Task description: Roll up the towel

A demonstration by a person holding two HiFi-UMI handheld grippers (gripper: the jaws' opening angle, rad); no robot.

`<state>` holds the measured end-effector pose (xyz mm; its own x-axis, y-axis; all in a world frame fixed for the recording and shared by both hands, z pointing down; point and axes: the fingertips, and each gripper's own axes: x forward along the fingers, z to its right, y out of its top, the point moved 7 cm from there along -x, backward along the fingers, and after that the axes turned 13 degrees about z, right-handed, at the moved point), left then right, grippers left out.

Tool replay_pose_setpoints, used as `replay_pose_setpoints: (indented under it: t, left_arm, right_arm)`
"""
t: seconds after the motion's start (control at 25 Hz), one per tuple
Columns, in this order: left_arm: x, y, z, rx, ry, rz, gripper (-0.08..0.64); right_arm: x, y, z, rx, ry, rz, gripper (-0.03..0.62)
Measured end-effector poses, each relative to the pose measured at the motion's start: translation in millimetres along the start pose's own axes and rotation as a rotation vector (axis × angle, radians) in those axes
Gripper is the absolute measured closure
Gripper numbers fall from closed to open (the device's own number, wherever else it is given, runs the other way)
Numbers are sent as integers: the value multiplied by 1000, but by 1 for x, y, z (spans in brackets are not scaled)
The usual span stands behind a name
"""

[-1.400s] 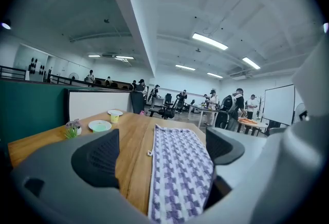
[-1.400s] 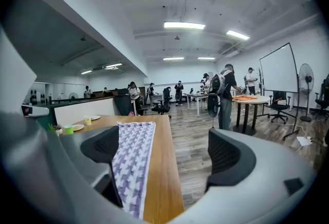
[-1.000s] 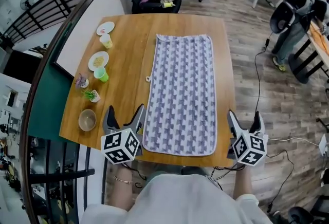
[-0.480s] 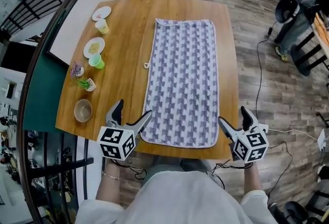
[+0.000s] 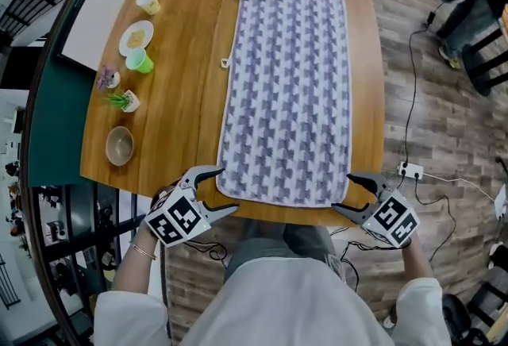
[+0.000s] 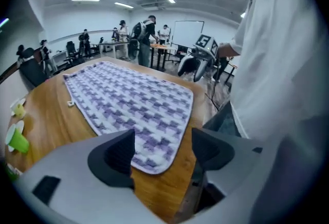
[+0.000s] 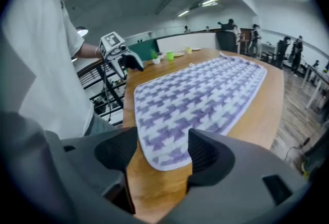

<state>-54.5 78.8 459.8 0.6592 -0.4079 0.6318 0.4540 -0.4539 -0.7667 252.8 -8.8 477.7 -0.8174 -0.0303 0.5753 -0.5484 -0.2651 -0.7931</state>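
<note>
A purple-and-white patterned towel point(image 5: 286, 90) lies flat and unrolled along the wooden table point(image 5: 182, 122), with its short near edge at the table's front. My left gripper point(image 5: 226, 188) sits at the towel's near left corner, jaws turned inward and closing. In the left gripper view that corner point(image 6: 154, 161) lies between the jaws of the left gripper point(image 6: 162, 148), and the pads do not press it. My right gripper point(image 5: 343, 192) mirrors this at the near right corner, also closing. In the right gripper view the corner point(image 7: 167, 159) shows between the right gripper point(image 7: 163, 151) jaws, untouched.
Along the table's left side stand two plates point(image 5: 136, 37), a green cup point(image 5: 140, 61), small potted plants point(image 5: 123, 101) and a bowl point(image 5: 120, 145). Cables and a power strip point(image 5: 409, 170) lie on the floor at the right. A railing runs at the left.
Both grippers have dropped towards the table's front edge and rolled inward to face the towel's near corners. Their jaws stand narrower than before.
</note>
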Motion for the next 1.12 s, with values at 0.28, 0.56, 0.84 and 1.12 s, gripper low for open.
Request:
replay_pose_setpoints:
  t: [0.28,0.56,0.84,1.12]
  left_arm:
    - [12,-31,9,160,-60,-132,324]
    - [28,-50,11,184,-77,-178,399]
    - [34,-57,5,204,-91,-236,461]
    - [37,-63,5,223,-131,-234,480]
  right_arm:
    - [20,-28,-21,-84,182,-171,367]
    - [31,-43,-20,-164,188,-268,425]
    - [36,-52,-20,-202,148,-300,525]
    - [38,-50,-10,-127,157,-300,571]
